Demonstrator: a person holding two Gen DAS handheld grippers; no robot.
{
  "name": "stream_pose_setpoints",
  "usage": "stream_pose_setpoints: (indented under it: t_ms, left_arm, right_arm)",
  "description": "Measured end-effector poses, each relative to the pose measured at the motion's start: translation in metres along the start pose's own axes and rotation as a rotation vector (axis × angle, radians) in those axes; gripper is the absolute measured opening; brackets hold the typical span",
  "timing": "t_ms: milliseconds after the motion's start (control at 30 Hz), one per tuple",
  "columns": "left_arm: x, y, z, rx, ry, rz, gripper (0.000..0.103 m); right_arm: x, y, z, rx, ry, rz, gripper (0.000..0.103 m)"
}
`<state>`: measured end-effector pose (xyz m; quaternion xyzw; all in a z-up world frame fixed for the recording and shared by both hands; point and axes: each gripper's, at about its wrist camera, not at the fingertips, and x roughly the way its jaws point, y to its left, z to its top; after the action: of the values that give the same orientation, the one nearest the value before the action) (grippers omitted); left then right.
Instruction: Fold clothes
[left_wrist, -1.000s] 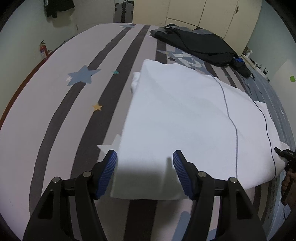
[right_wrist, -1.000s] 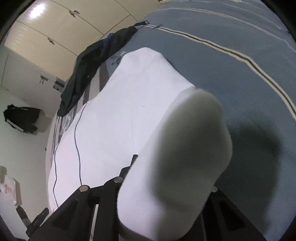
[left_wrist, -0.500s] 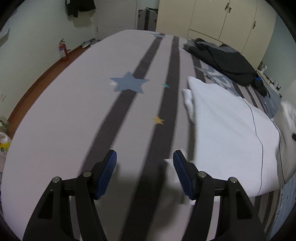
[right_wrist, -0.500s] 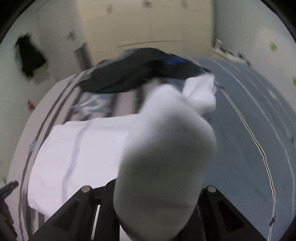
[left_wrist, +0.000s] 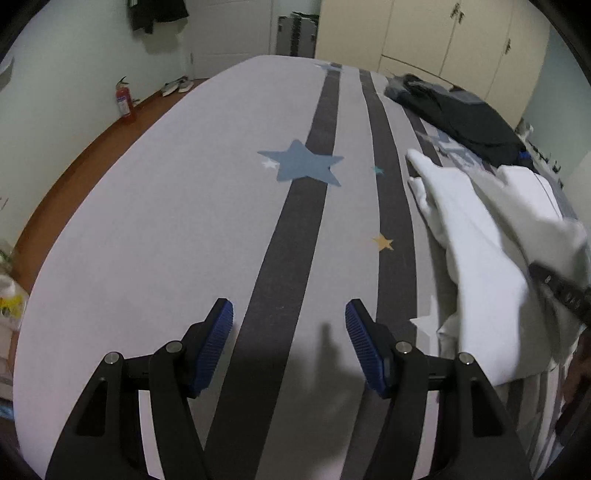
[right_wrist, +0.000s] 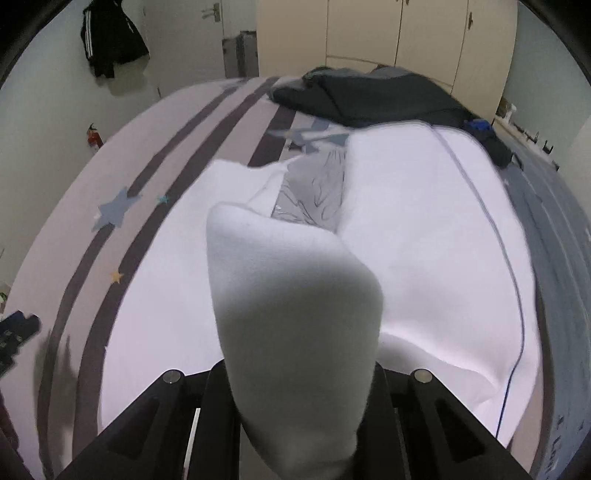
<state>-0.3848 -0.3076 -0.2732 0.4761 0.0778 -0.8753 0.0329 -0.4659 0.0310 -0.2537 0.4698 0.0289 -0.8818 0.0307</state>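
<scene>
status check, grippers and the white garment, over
Left gripper open, empty, over bare bedsheet. Right gripper shut on white garment, fold lifted. Dark clothes beyond, nothing in the way.

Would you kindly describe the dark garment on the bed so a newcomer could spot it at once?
Find the striped bed, then its far end near the cream wardrobe doors. The dark garment lies crumpled there, beyond the white garment; it is the only black clothing on the bed.

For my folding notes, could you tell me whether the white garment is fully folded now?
Not yet: the right tool holds a bunched end of the white garment lifted over the rest.
</scene>
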Motion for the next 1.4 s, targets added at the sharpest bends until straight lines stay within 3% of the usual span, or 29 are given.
stream_pose_setpoints:
  t_ms: [167, 300, 433, 467, 533, 600, 633, 767, 900, 1000, 1100, 1233, 1400]
  left_arm:
    - [0.000, 0.006, 0.003, -0.041, -0.003, -0.010, 0.061]
    - [0.007, 0.008, 0.005, -0.055, 0.020, -0.002, 0.061]
    - [0.011, -0.002, 0.013, -0.052, 0.026, -0.021, 0.061]
    - [0.012, -0.007, 0.016, -0.043, 0.026, -0.026, 0.061]
    - [0.011, -0.017, 0.019, -0.028, 0.024, -0.043, 0.061]
    - [0.012, -0.031, 0.024, -0.023, 0.024, -0.061, 0.061]
    - [0.012, -0.038, 0.026, -0.021, 0.024, -0.070, 0.061]
    - [0.008, -0.068, 0.036, -0.010, 0.016, -0.135, 0.061]
    - [0.003, -0.107, 0.052, 0.052, 0.004, -0.249, 0.061]
    - [0.003, -0.137, 0.064, 0.113, 0.002, -0.292, 0.061]
    - [0.004, -0.167, 0.074, 0.169, -0.001, -0.338, 0.061]
    - [0.005, -0.209, 0.081, 0.232, -0.002, -0.388, 0.061]
    - [0.022, -0.262, 0.093, 0.302, 0.035, -0.392, 0.056]
  right_arm:
    - [-0.009, 0.029, 0.025, -0.009, -0.025, 0.057, 0.012]
    - [-0.001, 0.067, 0.001, -0.071, 0.052, 0.098, 0.011]
    - [0.014, 0.046, -0.021, -0.055, 0.111, 0.188, 0.012]
    - [0.008, 0.039, -0.022, -0.066, 0.113, 0.197, 0.018]
    - [-0.012, 0.023, -0.028, -0.082, 0.114, 0.244, 0.040]
    - [-0.044, 0.012, -0.040, -0.094, 0.075, 0.275, 0.078]
    - [-0.060, 0.009, -0.046, -0.113, 0.055, 0.290, 0.083]
    - [-0.111, -0.003, -0.065, -0.220, -0.027, 0.436, 0.083]
    - [-0.121, -0.070, -0.068, -0.078, -0.027, 0.361, 0.083]
    - [-0.099, -0.141, -0.061, 0.078, 0.022, 0.193, 0.083]
    - [-0.065, -0.192, -0.048, 0.135, 0.058, 0.035, 0.083]
    - [-0.024, -0.236, -0.030, 0.201, 0.082, -0.014, 0.081]
    - [0.001, -0.255, -0.019, 0.231, 0.105, -0.022, 0.080]
